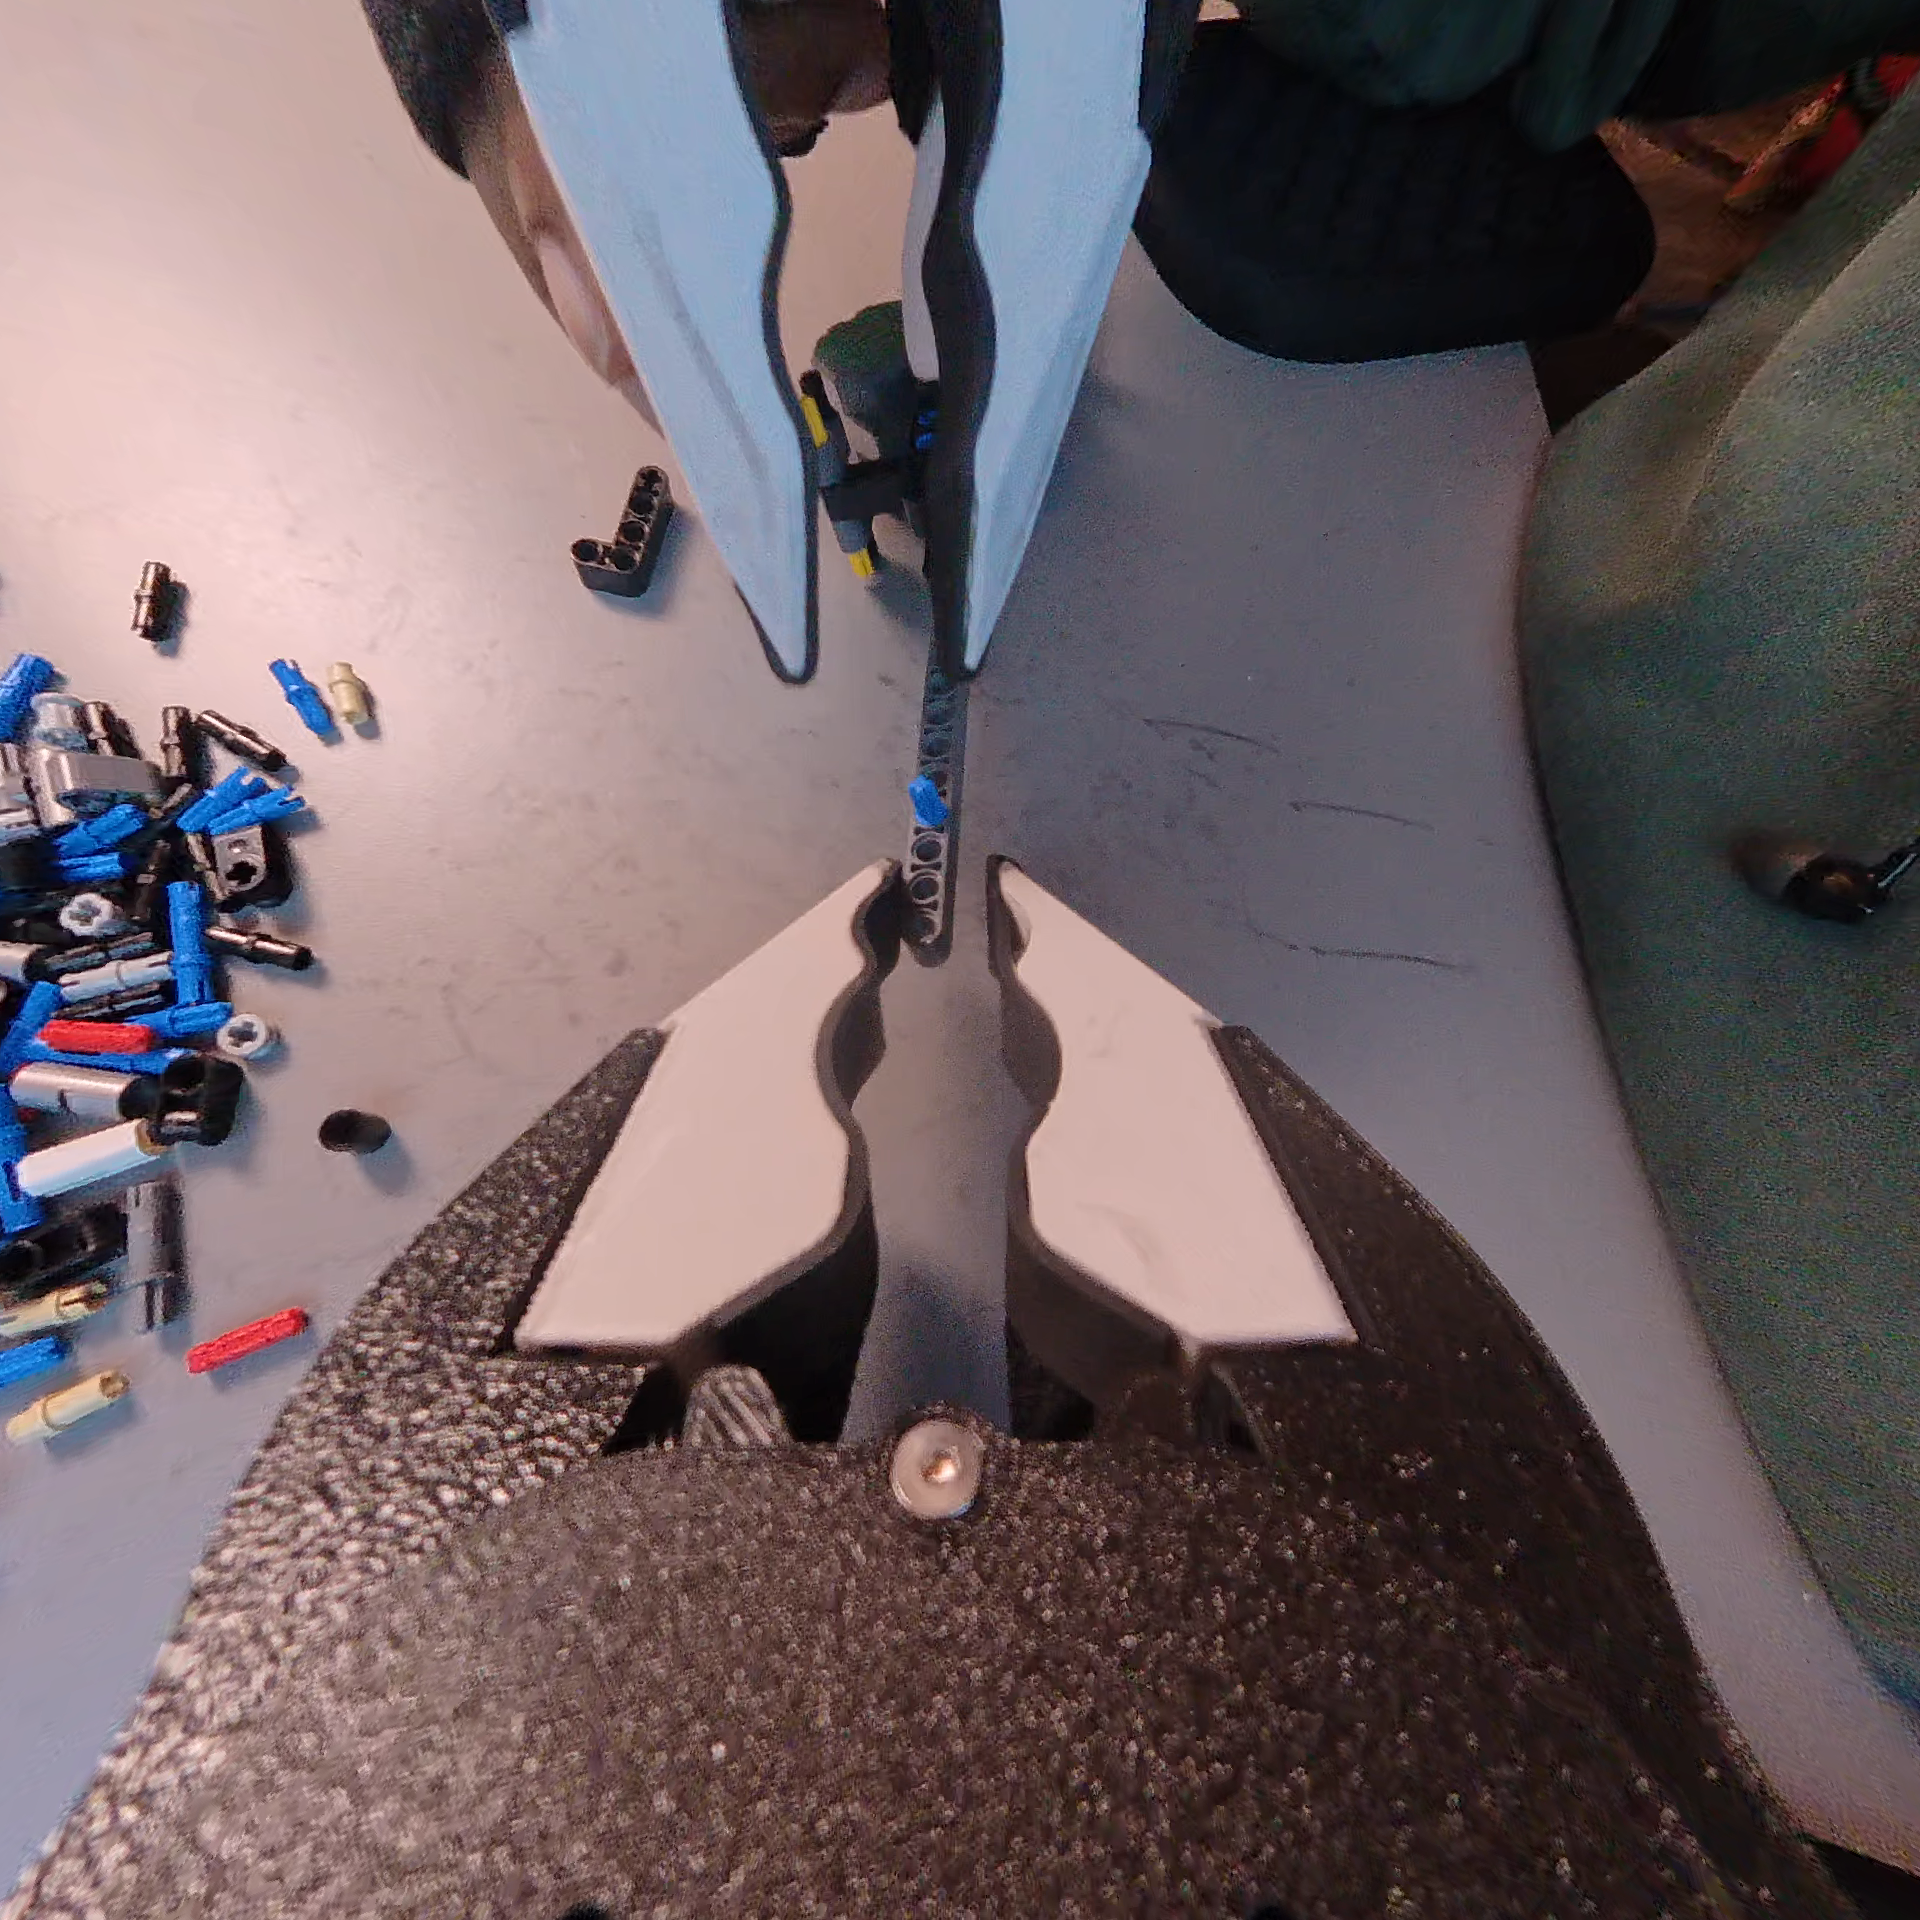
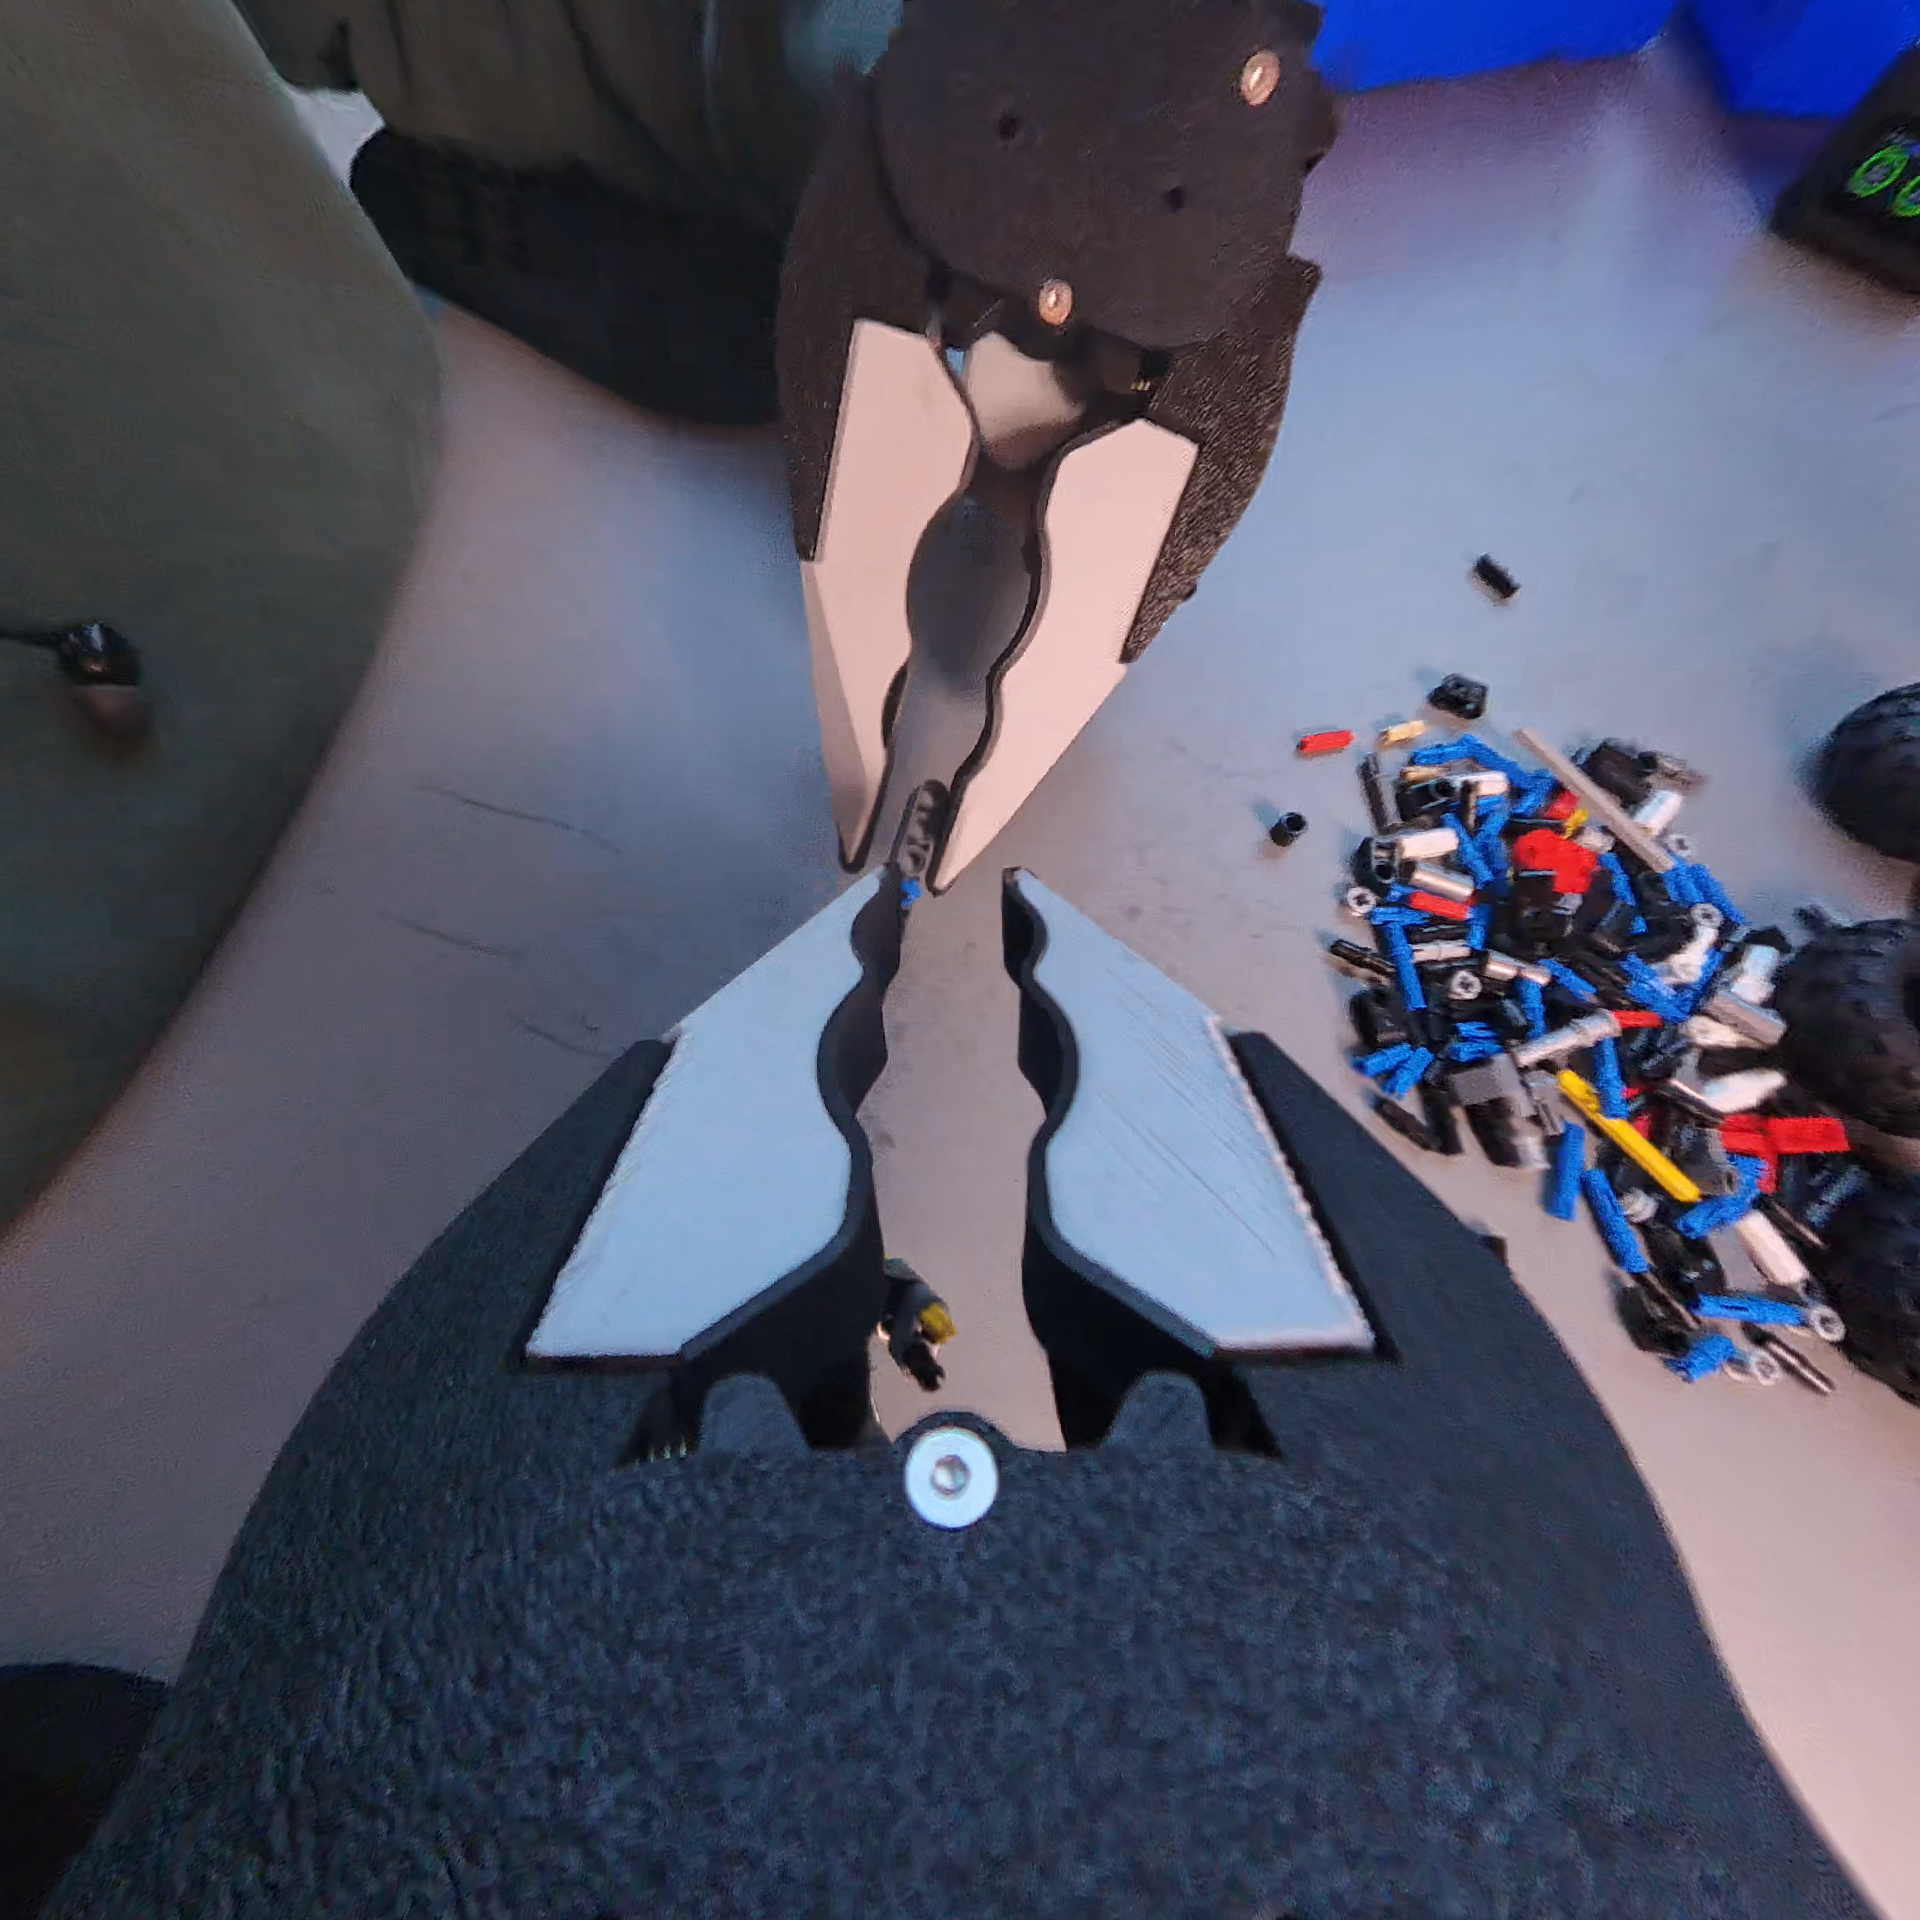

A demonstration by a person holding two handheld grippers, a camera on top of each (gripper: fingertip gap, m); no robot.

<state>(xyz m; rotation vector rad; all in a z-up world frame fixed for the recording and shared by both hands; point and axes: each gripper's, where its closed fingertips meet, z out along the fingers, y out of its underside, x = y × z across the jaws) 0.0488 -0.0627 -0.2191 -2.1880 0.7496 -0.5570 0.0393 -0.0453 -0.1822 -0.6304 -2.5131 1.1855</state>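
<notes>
Where the grey table (image 1: 1299, 623) meets a green fabric surface (image 1: 1714, 831) on the right of the left wrist view, the two grippers face each other tip to tip.

The left gripper (image 1: 945, 883) is at the near edge of that view and the right gripper (image 2: 951, 894) comes in from the far side. Both sets of fingers stand parted, and neither is seen to clamp anything.

A pile of small blue, black, grey and red building parts (image 2: 1590, 1039) lies well to the right in the right wrist view, with black tyres (image 2: 1870, 769) at its far side.

A small black-and-yellow sub-assembly (image 1: 868, 468) sits between the right gripper's fingers, toward their base.

The long black beam (image 1: 935, 769) runs near to far, in line with both grippers. Its near end lies between the left gripper's fingertips, close against the left one with a clear gap on the right. Its far part runs along one inner pad of the right gripper. A blue pin (image 1: 925, 798) projects from the beam just beyond the left gripper's tips.
</notes>
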